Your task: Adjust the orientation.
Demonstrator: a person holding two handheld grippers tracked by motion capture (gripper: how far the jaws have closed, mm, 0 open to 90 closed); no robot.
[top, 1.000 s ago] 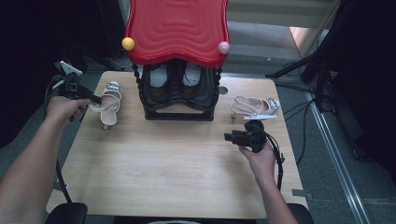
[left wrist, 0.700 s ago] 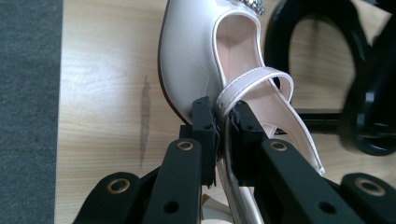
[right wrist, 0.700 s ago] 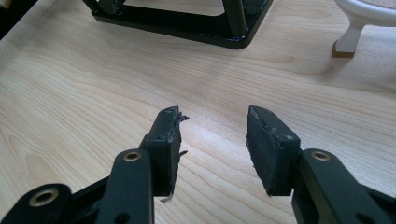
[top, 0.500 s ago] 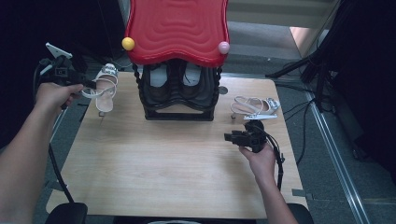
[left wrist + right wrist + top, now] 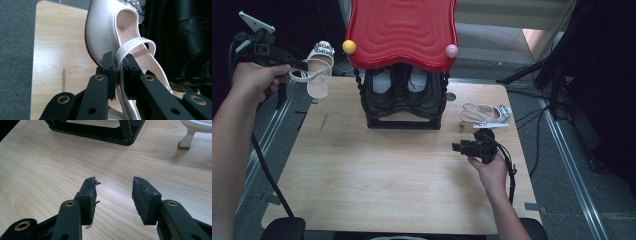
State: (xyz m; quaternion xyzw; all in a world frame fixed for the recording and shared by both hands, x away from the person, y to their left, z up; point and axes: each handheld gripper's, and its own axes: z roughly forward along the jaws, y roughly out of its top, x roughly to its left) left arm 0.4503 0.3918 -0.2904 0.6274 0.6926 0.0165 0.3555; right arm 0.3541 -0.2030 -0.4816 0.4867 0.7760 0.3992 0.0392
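Nearest, right gripper (image 5: pixel 460 147) resting over the table (image 5: pixel 377 190), jaws apart, holding nothing, in front of the black rack (image 5: pixel 404 102). Farther, left of that rack, left gripper (image 5: pixel 292 64) clamped on the strap of a white sandal (image 5: pixel 318 75), lifted, probably toe-away, nearer this hand.

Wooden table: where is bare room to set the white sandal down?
The wooden table is bare along its near half and its left side beside the black shoe rack. Crowded: the right edge, with the second white heeled sandal and the right hand-held gripper.
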